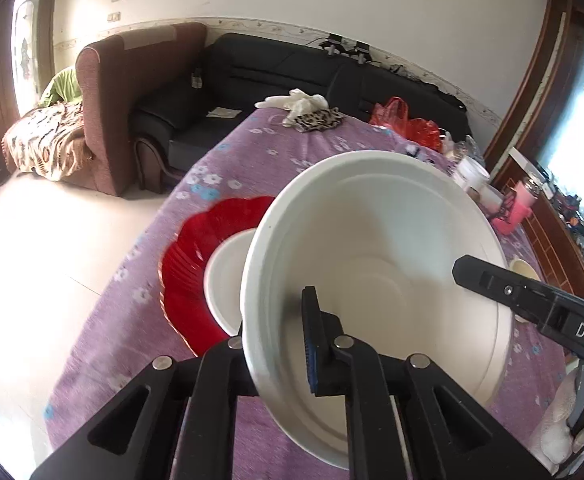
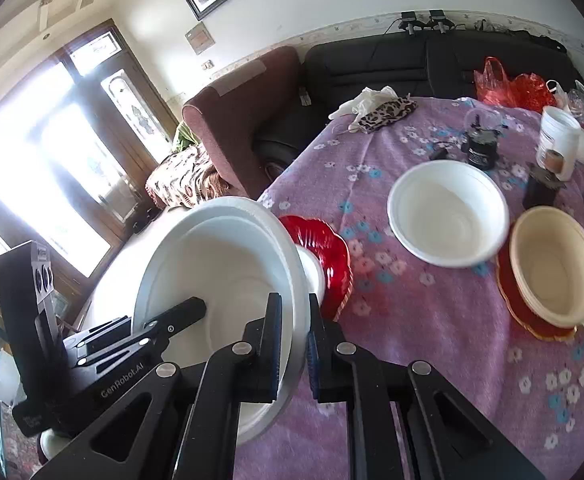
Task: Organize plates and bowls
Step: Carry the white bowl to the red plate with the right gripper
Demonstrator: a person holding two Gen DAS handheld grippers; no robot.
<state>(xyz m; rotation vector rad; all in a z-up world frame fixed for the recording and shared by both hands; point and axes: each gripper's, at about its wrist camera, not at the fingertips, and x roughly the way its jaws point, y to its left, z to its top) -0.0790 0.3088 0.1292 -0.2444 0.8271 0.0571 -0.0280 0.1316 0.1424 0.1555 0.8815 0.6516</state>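
both grippers [image 1: 276, 344] [image 2: 295, 344] pinch the white bowl's [image 1: 372, 248] rim above the table edge [image 1: 140, 248].

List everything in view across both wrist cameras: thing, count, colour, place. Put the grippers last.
Large bowl: one, white, lifted above the table's near left side, tilted, a gripper clamped on each side of its rim.
Scalloped plate: one, red, on the table behind the lifted bowl, a small white bowl on it.
Second bowl: one, white, standing alone mid-table.
Cream bowls: a nested stack, count unclear, on another red plate at the right.
Tablecloth: one, purple with flowers, covering the table.
White tub: one, far right of the table.
Red plastic bag: one, far edge.
Sofa: one, black, beyond the table.
Armchair: one, maroon, beside the sofa.
Left gripper: black, shut on the bowl's rim.
Right gripper: black, shut on the opposite rim.
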